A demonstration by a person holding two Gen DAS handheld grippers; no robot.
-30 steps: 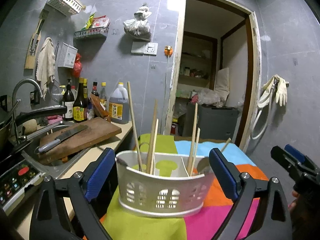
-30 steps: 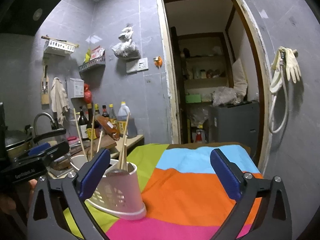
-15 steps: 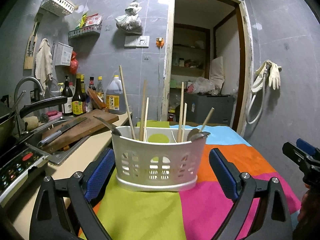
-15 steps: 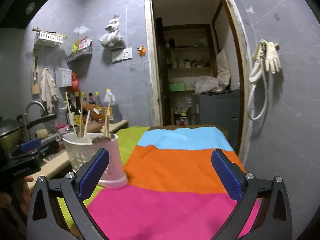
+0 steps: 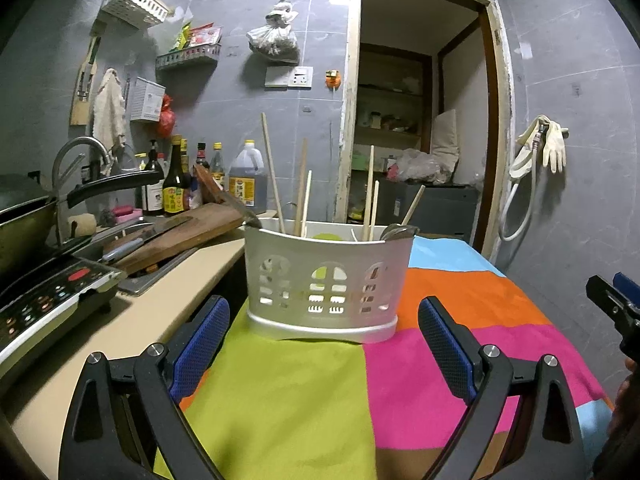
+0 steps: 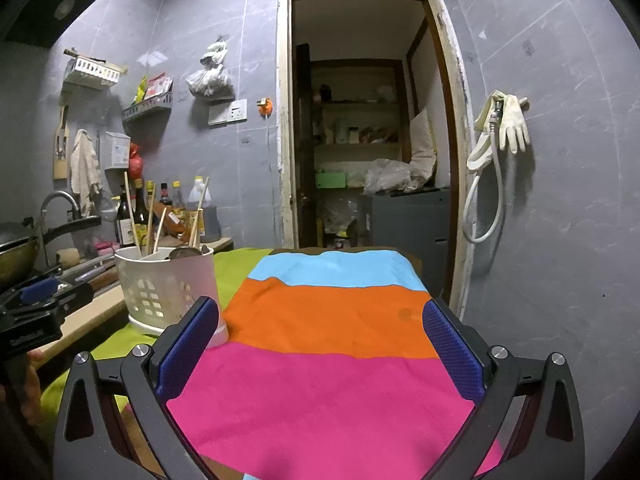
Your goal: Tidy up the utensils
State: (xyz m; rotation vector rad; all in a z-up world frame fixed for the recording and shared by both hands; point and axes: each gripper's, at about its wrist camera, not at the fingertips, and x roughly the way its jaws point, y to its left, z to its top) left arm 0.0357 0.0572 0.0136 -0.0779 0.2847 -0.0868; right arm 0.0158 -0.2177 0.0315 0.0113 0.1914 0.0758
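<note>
A white perforated utensil basket (image 5: 324,284) stands on a striped cloth (image 5: 288,392) of green, pink, orange and blue. Several wooden chopsticks (image 5: 274,176) and a metal spoon (image 5: 396,232) stand in it. My left gripper (image 5: 324,348) is open and empty, just in front of the basket and apart from it. In the right wrist view the basket (image 6: 168,284) stands at the left. My right gripper (image 6: 320,348) is open and empty over the pink and orange stripes (image 6: 332,320).
To the left are a counter with a wooden cutting board and knife (image 5: 160,236), a sink with a tap (image 5: 80,152), sauce bottles (image 5: 176,192), a wok (image 5: 20,216) and an induction cooker (image 5: 44,300). An open doorway (image 6: 360,140) lies behind. Gloves and a hose (image 6: 500,132) hang at the right.
My left gripper has pulled back from the basket, which stood between its jaws and now stands ahead of them. My right gripper has also drawn back and lower over the cloth.
</note>
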